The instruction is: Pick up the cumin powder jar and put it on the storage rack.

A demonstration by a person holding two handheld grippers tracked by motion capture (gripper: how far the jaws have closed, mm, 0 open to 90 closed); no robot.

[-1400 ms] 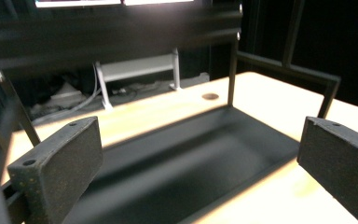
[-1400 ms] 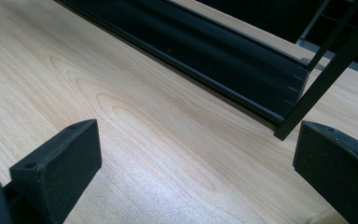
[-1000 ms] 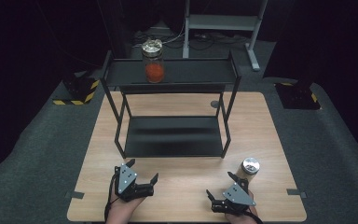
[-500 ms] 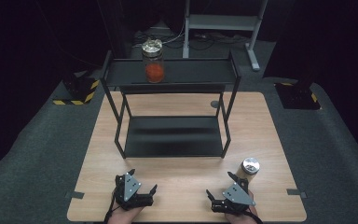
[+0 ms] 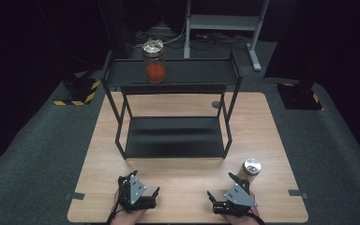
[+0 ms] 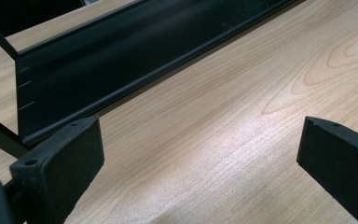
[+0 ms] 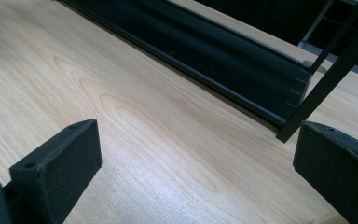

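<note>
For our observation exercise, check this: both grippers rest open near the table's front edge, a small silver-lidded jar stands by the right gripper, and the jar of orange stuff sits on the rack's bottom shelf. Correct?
Not quite. The high view shows the jar of orange stuff on the rack's top shelf, not the bottom one. The rest holds: left gripper and right gripper are open, with the small jar beside the right.

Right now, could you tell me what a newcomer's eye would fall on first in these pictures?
Most likely the glass jar with orange-red contents and a metal lid, standing on the top shelf of the black rack at the far side of the wooden table. Next, the small silver-lidded jar on the table near the right gripper. Both the right and the left gripper rest open at the near edge, holding nothing.
</note>
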